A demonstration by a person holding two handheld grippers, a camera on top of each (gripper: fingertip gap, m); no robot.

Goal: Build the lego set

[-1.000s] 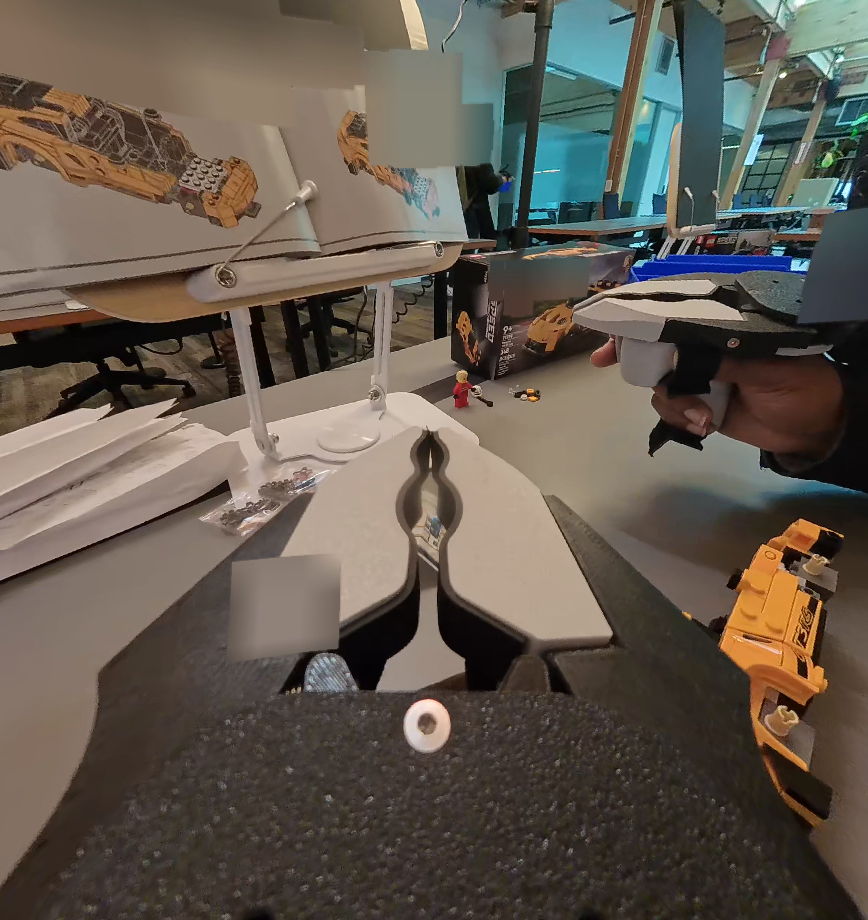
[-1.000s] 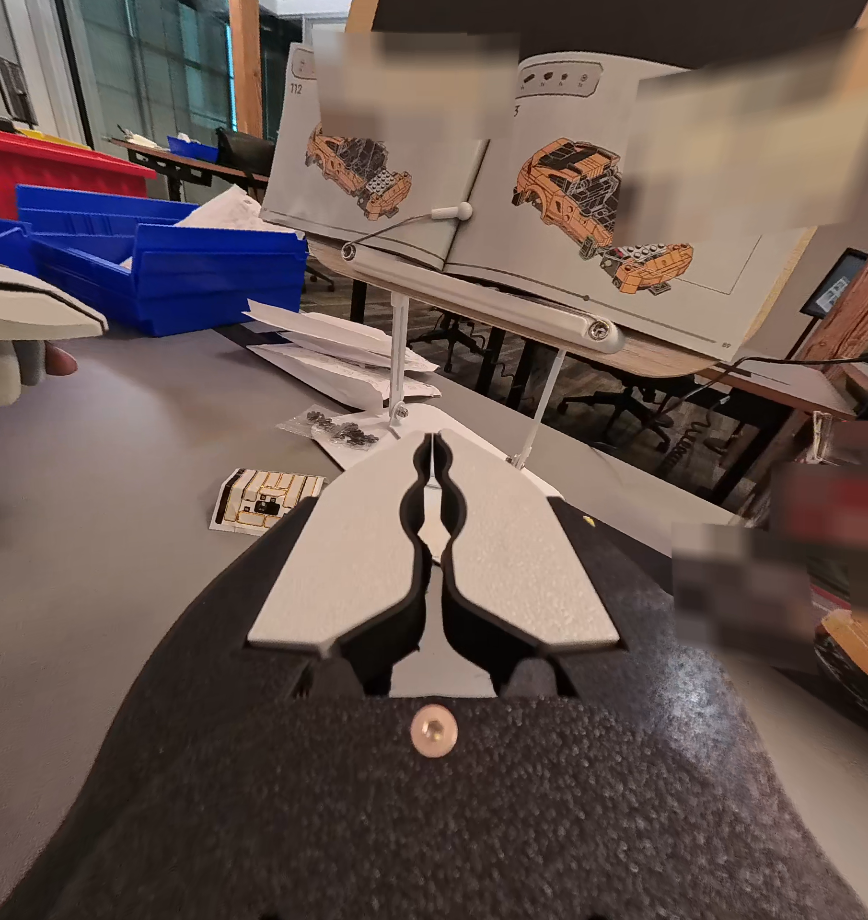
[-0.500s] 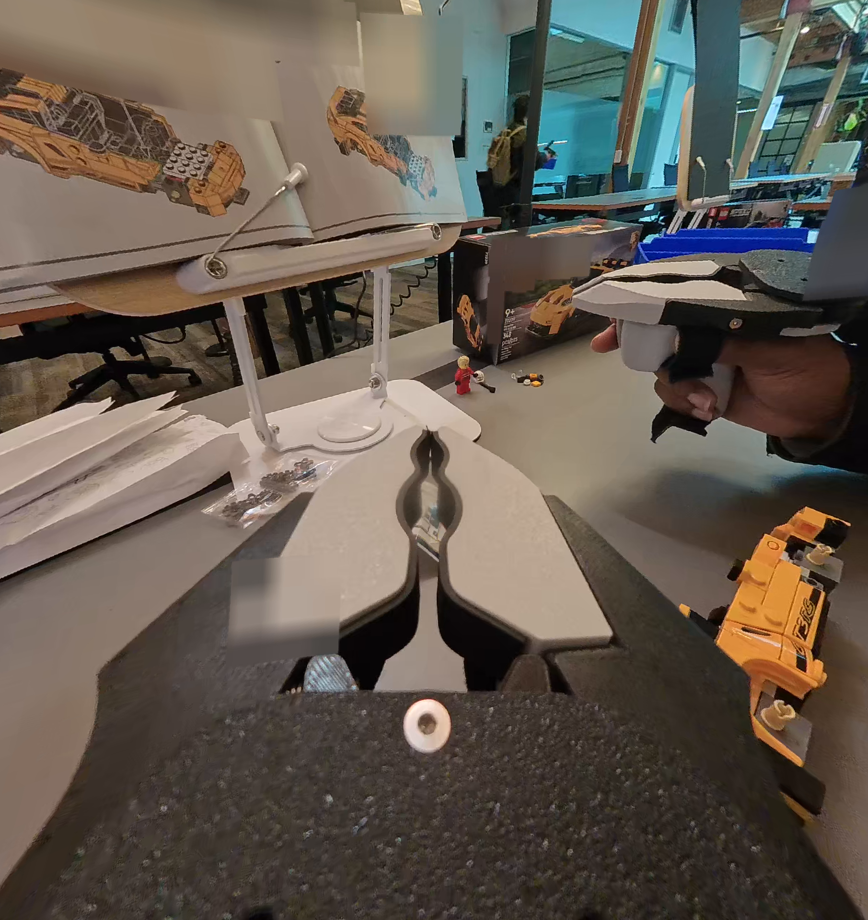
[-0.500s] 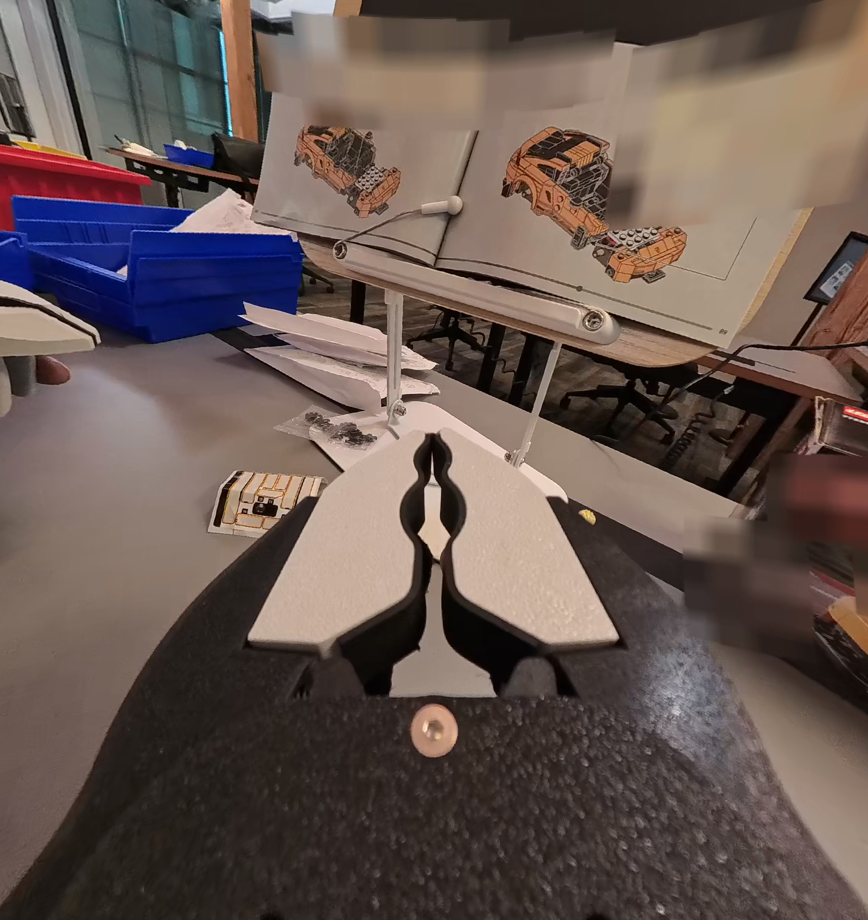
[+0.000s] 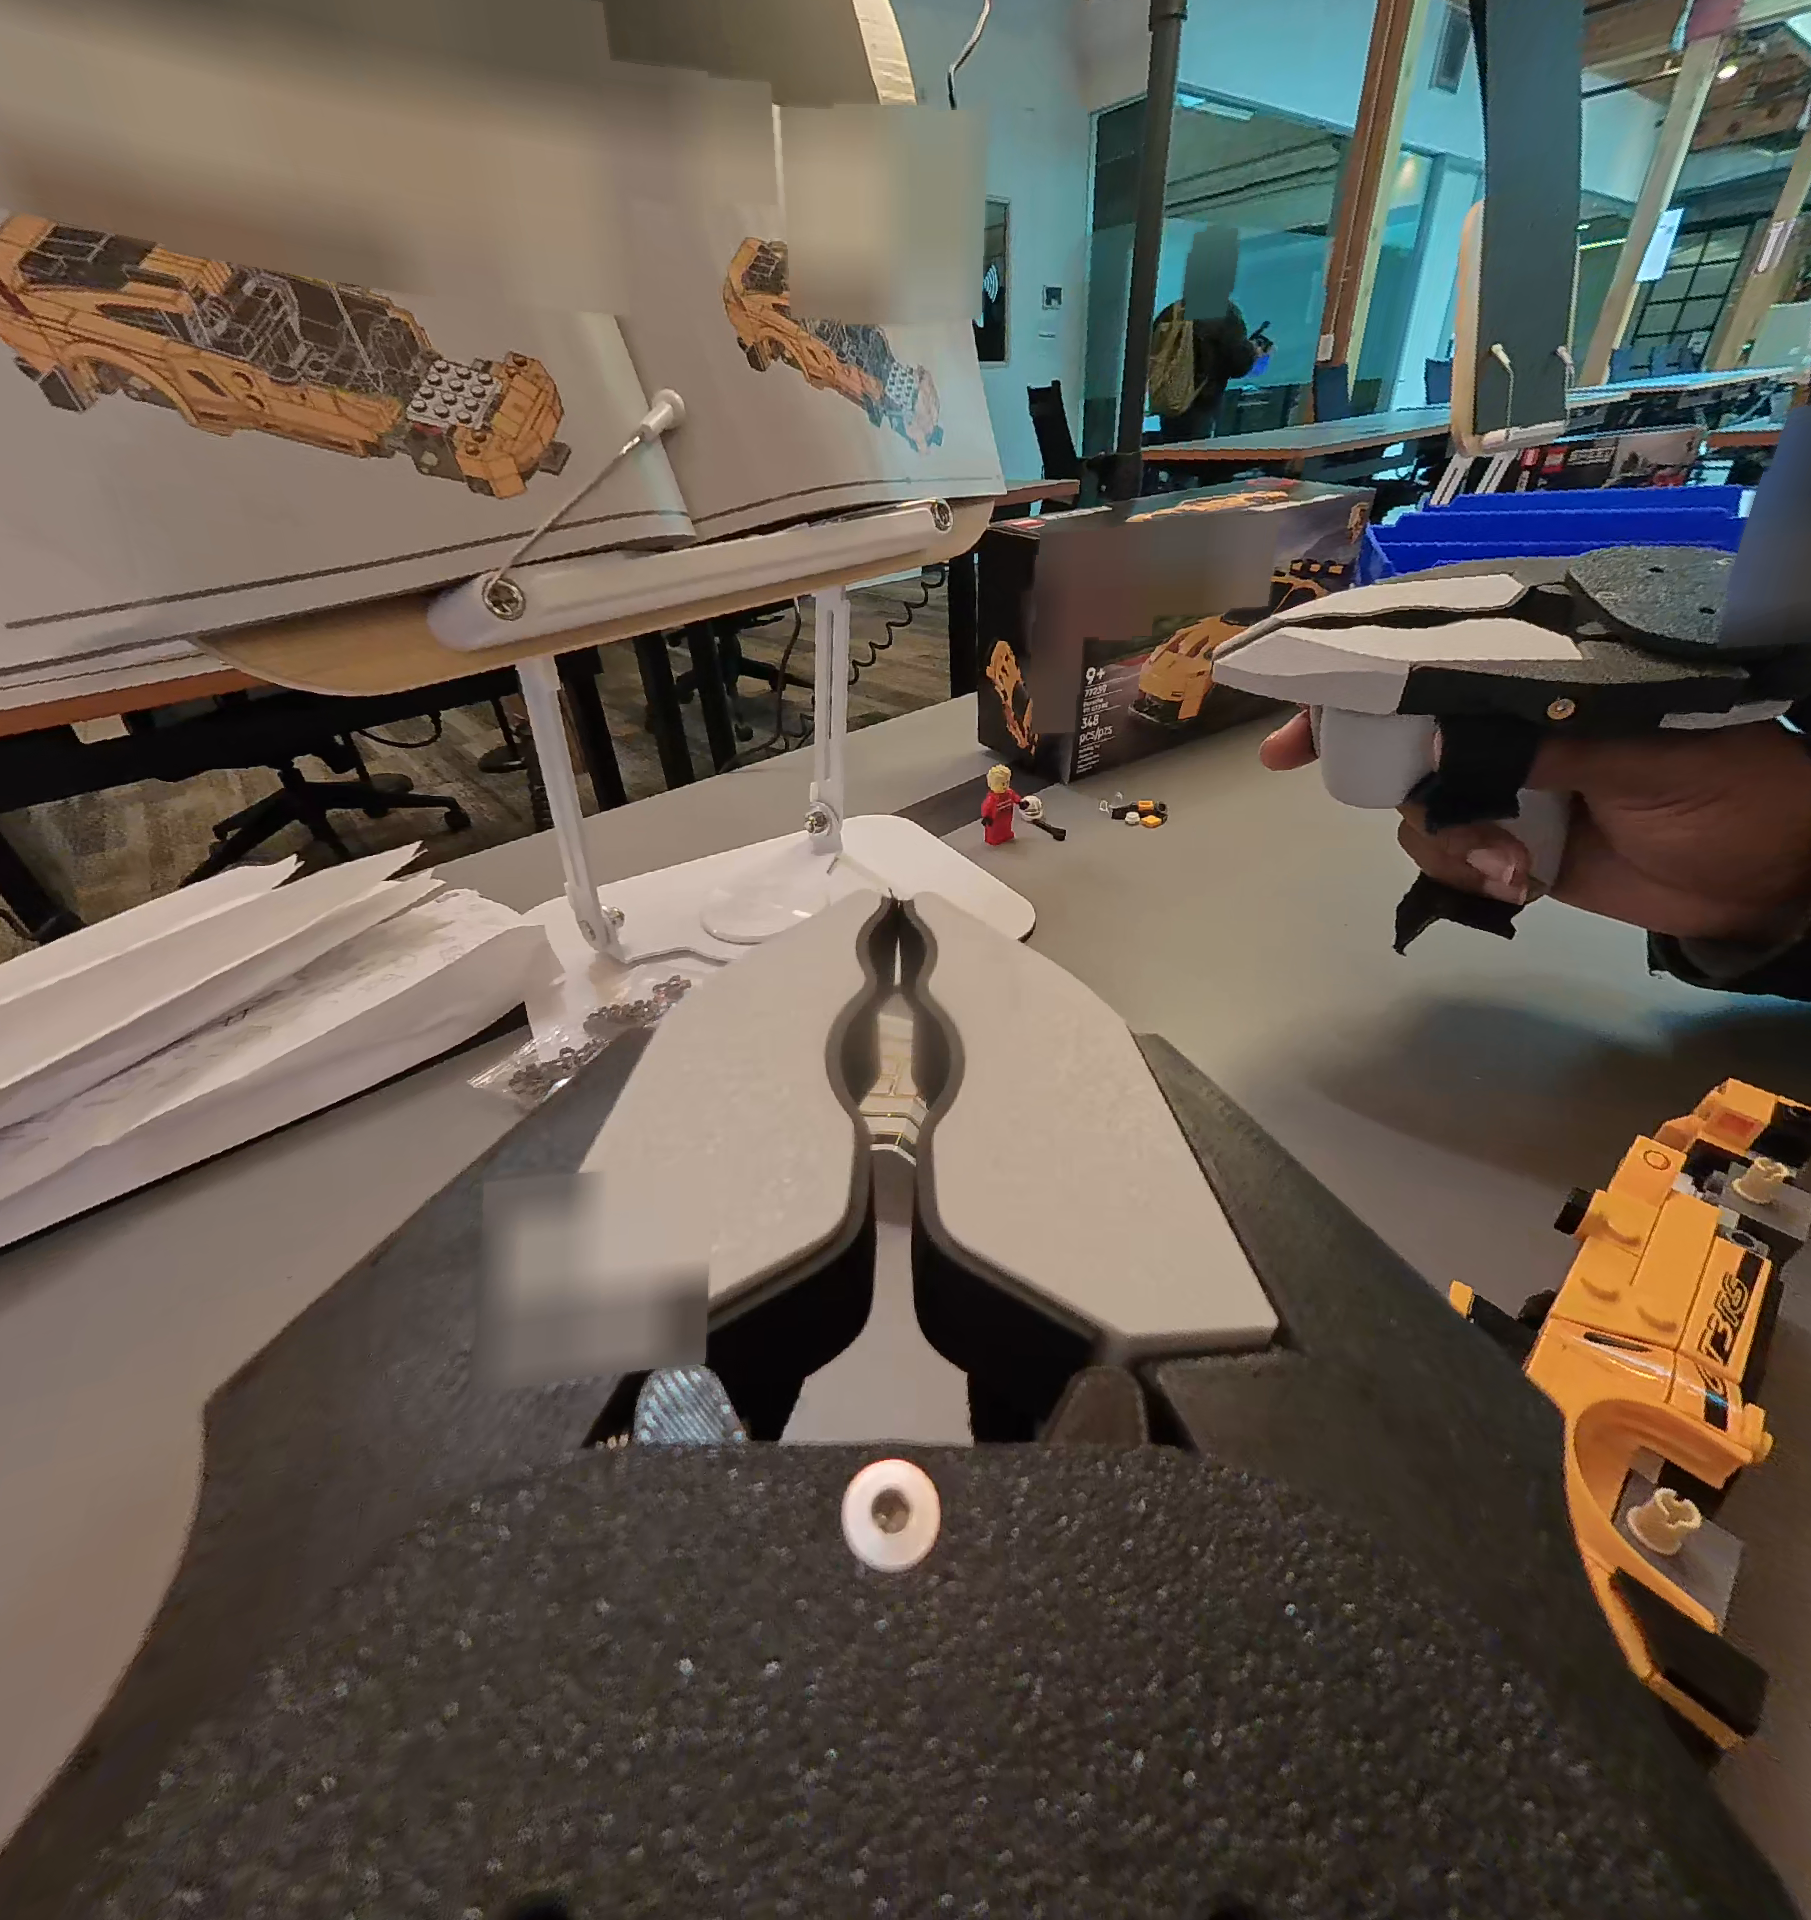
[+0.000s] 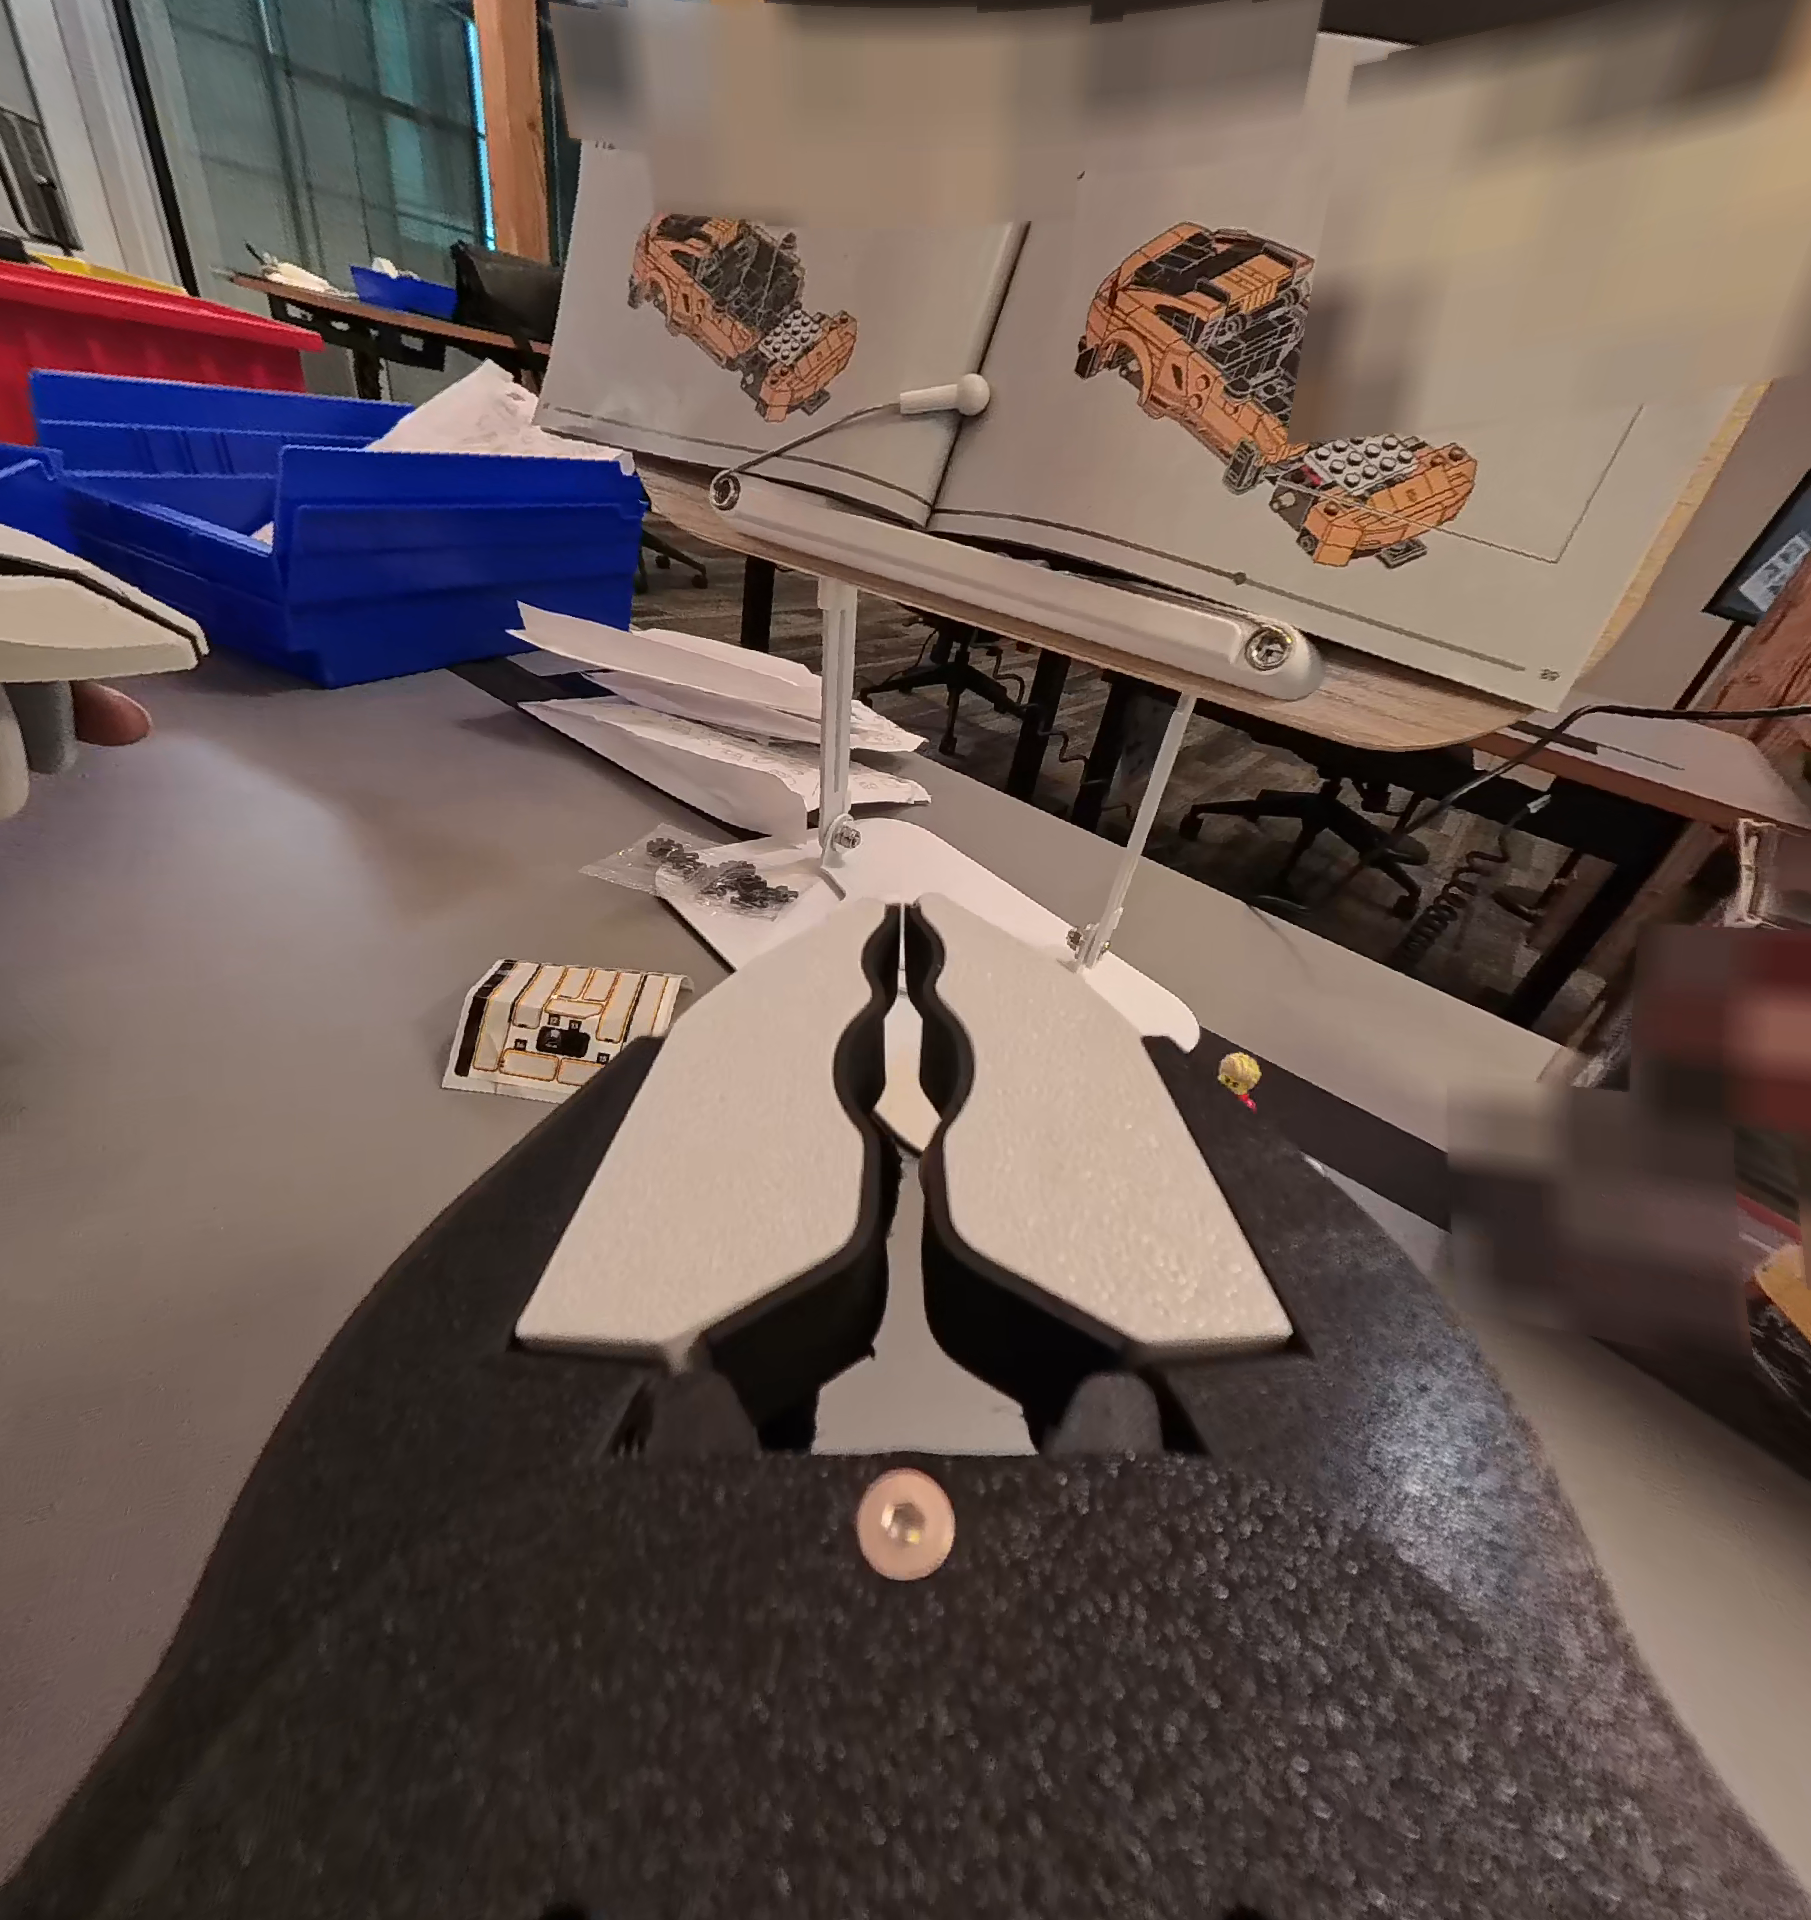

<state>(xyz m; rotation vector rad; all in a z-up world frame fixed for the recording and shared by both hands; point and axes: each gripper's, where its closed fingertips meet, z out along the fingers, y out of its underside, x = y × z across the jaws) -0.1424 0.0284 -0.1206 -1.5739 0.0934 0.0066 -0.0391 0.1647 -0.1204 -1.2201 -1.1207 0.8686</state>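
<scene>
An orange and black lego car [image 5: 1649, 1351], partly built, lies on the grey table at the right of the left wrist view. My left gripper [image 5: 896, 914] is shut and empty, held above the table and pointing at the white book stand [image 5: 776, 894]. My right gripper [image 6: 901, 914] is shut and empty; it also shows in the left wrist view [image 5: 1228, 649], held in a hand above the table. An open instruction booklet [image 6: 984, 416] rests on the stand. A sticker sheet [image 6: 558, 1023] lies flat left of my right gripper. A small bag of dark parts [image 6: 714, 873] lies by the stand.
A red minifigure [image 5: 1000, 805] and a few small loose parts [image 5: 1140, 812] stand near the set's box [image 5: 1171, 623]. White paper bags [image 5: 205, 987] lie at the left. Blue bins [image 6: 340, 540] and a red bin [image 6: 101, 343] stand behind. The left gripper's tips are roughly 20 cm from the right gripper's.
Both grippers stay shut. The left wrist view has shifted slightly, so the car sits a little nearer. The right gripper has drifted a little towards the book stand.
</scene>
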